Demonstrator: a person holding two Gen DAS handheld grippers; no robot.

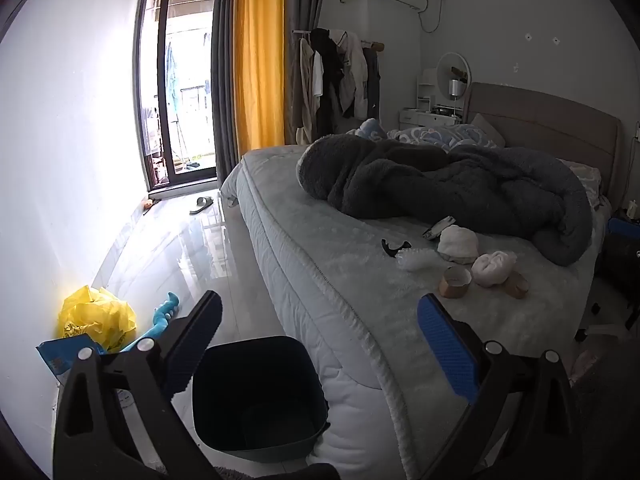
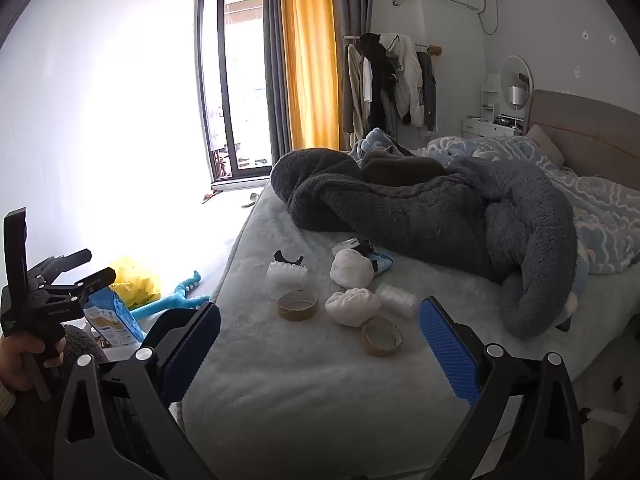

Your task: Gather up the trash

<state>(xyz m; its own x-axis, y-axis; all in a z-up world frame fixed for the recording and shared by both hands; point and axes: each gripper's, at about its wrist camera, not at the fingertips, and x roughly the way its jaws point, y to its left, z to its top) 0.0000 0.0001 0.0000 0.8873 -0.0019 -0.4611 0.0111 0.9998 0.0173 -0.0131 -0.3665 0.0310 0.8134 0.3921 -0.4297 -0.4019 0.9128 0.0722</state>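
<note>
Trash is scattered on the pale grey bed (image 2: 320, 400) in front of us, all bunched just short of the big dark fleece blanket (image 2: 440, 216). We count two crumpled white paper wads (image 2: 352, 306), one behind the other, two brown cardboard tape rings (image 2: 298, 305) lying flat with their open holes facing up, and two white bubbly plastic pieces (image 2: 287, 272). The nearer ring (image 2: 382, 336) sits just beside the front wad, the other a bit to its left. There's also a small black clip-shaped thing (image 2: 288, 258) near the far plastic piece, its open side turned toward the blanket. Nothing here is really elongated except the plastic pieces, which run roughly left-right across the bed.

Down on the floor by the bed's corner sits a dark bin (image 1: 256, 396), mouth up, looks empty to us.

Both our grippers are spread wide with nothing between the blue pads: left gripper (image 1: 320, 344) hangs over the bin and mattress edge, right gripper (image 2: 320, 348) hovers over the bed, close to the trash but touching none of it.
</note>
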